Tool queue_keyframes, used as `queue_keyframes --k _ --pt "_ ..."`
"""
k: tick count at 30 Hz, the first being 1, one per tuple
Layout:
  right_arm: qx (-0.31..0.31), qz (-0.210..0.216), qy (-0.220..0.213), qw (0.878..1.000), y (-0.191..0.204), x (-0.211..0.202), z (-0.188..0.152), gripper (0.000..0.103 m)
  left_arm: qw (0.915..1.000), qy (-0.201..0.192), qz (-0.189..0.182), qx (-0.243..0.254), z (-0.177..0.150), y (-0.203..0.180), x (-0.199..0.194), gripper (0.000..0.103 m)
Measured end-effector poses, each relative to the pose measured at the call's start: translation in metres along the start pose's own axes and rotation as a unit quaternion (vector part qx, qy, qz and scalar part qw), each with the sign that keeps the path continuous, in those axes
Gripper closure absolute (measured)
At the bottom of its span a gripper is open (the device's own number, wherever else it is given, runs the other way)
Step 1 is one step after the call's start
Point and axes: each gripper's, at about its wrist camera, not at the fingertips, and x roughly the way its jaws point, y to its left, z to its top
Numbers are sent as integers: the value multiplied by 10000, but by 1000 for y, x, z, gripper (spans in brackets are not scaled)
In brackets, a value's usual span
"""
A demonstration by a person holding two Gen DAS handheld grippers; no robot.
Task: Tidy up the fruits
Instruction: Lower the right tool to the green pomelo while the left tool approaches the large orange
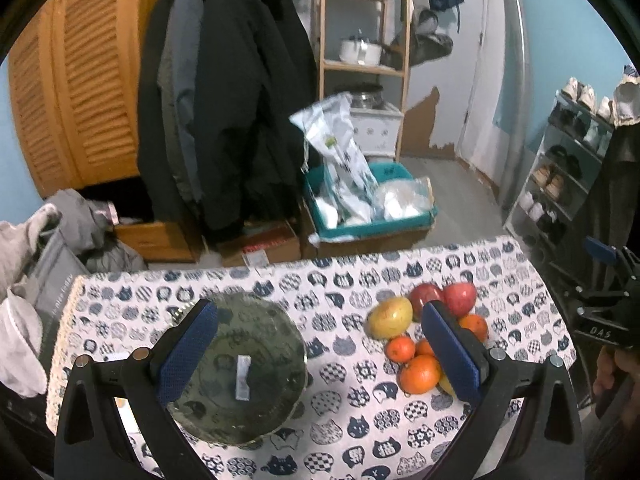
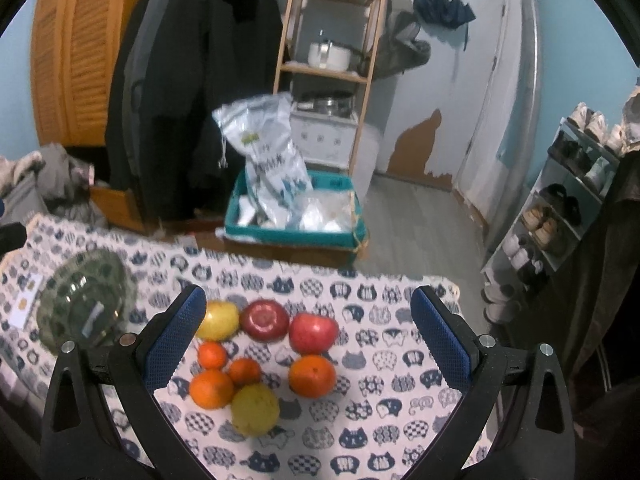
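Note:
A pile of fruit lies on the cat-print tablecloth (image 2: 360, 420): a yellow apple (image 2: 219, 319), two red apples (image 2: 265, 319) (image 2: 313, 332), several oranges (image 2: 312, 374) and a yellow-green lemon (image 2: 255, 409). An empty green glass plate (image 1: 244, 368) sits to their left; it also shows in the right wrist view (image 2: 86, 302). My left gripper (image 1: 320, 354) is open above the table, its left finger over the plate, its right finger over the fruit (image 1: 418, 374). My right gripper (image 2: 310, 350) is open and empty, hovering over the fruit pile.
The table's far edge (image 1: 280, 266) drops to a floor with a teal bin (image 1: 372, 220) of bags. Hanging coats (image 1: 224, 100), a wooden shelf (image 1: 360, 68) and a shoe rack (image 1: 560, 176) stand beyond. Clothes lie at the left (image 1: 24, 320).

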Motion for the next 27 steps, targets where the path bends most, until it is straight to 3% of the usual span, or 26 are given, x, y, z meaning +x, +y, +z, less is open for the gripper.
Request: queue_keyframes --k 12,27 --pt "192 379 1097 9931 3 52 -47 3 9958 907 0 117 -30 -21 61 1" --pt "331 559 2318 9706 14 114 -106 5 9834 1770 377 117 -74 -41 128 1"
